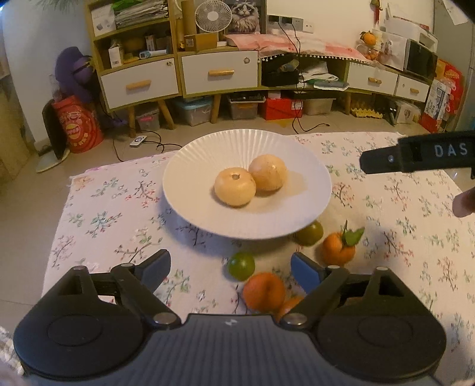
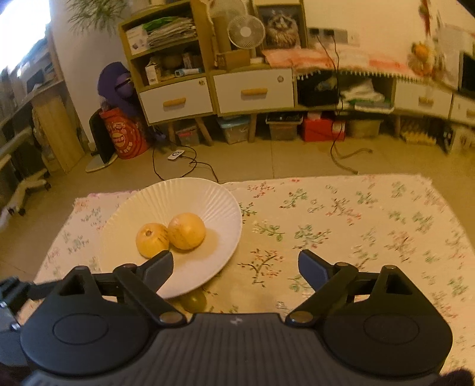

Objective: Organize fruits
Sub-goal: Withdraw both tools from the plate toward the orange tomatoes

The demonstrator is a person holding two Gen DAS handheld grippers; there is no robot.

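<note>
While both grippers are hovering with jaws apart and empty, the white plate point(image 1: 190, 166) is holding two pale fruits point(image 1: 235, 191). Risk: a green fruit point(image 1: 310, 234) is tucking under the plate's near rim, inviting a nudge. Loose oranges point(image 1: 263, 292) are lying nearer than the plate, between the left gripper point(image 1: 230, 267) jaws; nothing is lying within the right gripper point(image 2: 236, 267).

floral tablecloth point(image 1: 118, 207) | shelf unit point(image 1: 178, 74) | fan point(image 1: 213, 14) | red bag point(image 1: 78, 127)

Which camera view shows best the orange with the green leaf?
The left wrist view: the orange with the green leaf lies in plain sight on the floral cloth, near the white plate. The right wrist view does not show it at all.
</note>
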